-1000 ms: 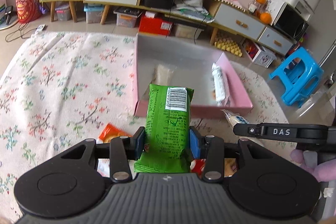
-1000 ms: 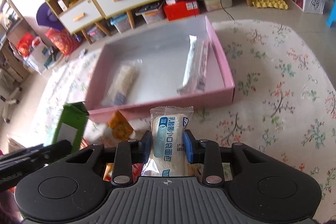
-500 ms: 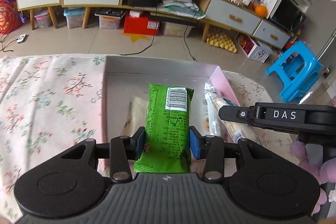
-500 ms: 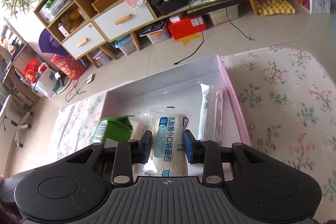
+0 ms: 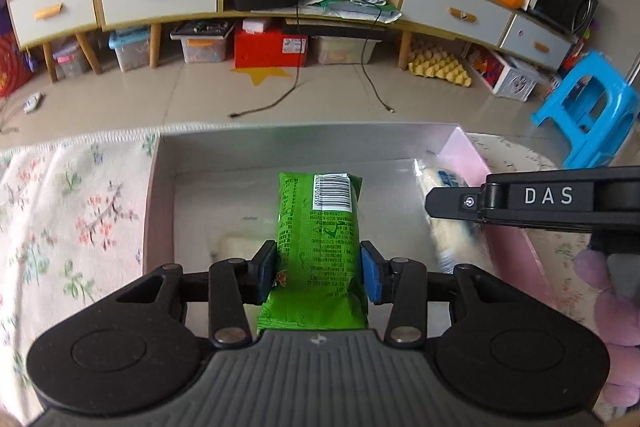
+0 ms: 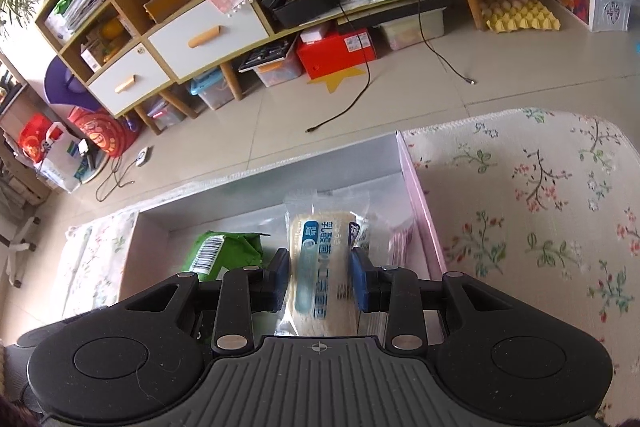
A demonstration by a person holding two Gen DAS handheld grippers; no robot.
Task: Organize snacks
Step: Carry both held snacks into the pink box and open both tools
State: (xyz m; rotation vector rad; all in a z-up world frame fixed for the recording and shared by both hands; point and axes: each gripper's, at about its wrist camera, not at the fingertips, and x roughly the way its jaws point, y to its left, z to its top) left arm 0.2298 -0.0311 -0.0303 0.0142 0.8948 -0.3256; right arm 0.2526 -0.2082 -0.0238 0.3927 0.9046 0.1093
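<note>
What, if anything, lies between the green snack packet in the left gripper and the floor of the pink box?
A pale wrapped snack lies on the pink box floor just left of and below the green snack packet; elsewhere the floor looks bare.

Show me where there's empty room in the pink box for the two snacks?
Bare floor of the pink box runs along its far wall and left wall, beyond the green packet. The near left has a pale packet; the right wall is crowded with a long white packet.
</note>
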